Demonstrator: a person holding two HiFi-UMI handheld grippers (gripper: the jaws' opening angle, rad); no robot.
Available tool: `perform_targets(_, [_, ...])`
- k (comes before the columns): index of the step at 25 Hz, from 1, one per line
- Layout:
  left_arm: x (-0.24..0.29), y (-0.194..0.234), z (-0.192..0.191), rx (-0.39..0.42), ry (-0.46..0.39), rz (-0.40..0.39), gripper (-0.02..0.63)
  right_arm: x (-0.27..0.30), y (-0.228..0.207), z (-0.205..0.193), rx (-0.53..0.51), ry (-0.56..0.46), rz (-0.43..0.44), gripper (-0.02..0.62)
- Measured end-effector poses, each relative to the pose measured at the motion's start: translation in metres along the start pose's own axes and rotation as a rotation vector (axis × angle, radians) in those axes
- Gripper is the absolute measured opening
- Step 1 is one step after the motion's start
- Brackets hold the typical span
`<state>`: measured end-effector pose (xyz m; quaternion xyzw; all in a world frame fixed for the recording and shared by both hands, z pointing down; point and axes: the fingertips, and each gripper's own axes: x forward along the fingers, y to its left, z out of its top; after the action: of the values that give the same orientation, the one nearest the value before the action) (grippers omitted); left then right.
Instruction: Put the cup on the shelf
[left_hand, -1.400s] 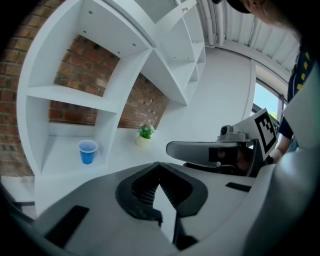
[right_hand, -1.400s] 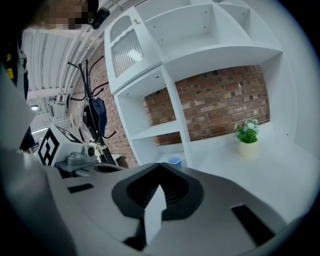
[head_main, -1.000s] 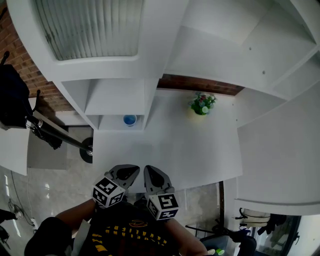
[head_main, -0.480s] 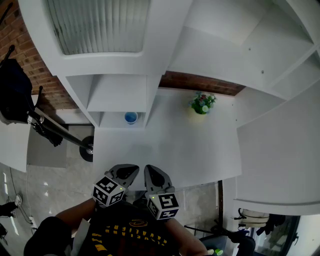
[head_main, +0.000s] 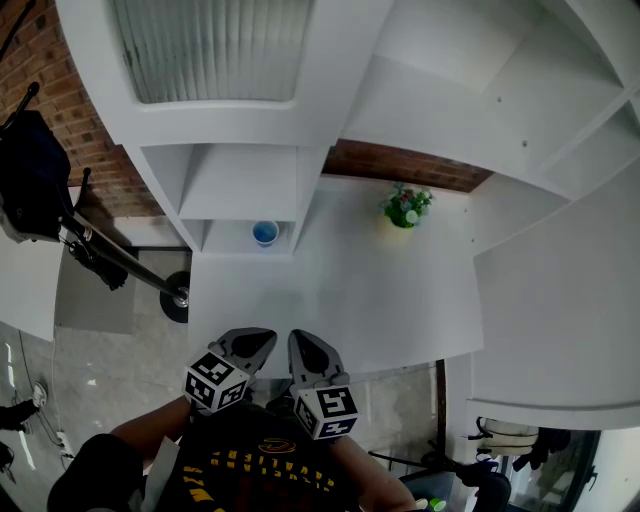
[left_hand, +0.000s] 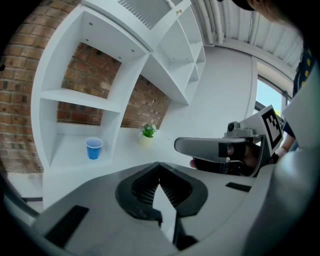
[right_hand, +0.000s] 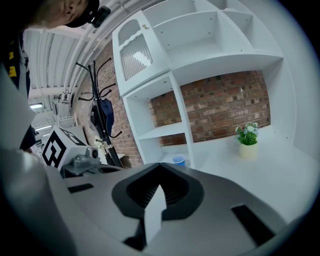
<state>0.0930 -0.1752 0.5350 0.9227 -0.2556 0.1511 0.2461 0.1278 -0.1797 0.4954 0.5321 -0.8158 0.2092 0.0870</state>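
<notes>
At the far left of the head view, a black coat stand hung with a dark garment (head_main: 30, 190) leans against the red brick wall (head_main: 60, 90). Right of it, in the upper middle of the frame, is the white open shelf unit (head_main: 240, 180). The small blue plastic cup (head_main: 265, 233) stands upright in the unit's lowest compartment, on the same level as the white tabletop (head_main: 350, 300), which spreads out to the right.

At the bottom centre, the left gripper (head_main: 250, 346) and the right gripper (head_main: 308, 352) are side by side just over the near edge of the tabletop, well apart from the cup. Both point toward the shelf.

In the left gripper view the jaws are closed tip to tip with nothing between them. The cup (left_hand: 93, 148) shows at middle left in that view. In the right gripper view the jaws are likewise pressed together and empty, and the cup (right_hand: 178, 160) peeks out just above them.

Further right, a small potted plant with green leaves and pink flowers in a pale pot (head_main: 405, 208) sits at the back of the tabletop by the brick wall.
</notes>
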Motion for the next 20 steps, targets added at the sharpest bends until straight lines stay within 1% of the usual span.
perform_targets(20, [0.002, 0.010, -0.010, -0.029, 0.032, 0.006, 0.002, 0.005, 0.001, -0.010, 0.016, 0.032, -0.003, -0.006])
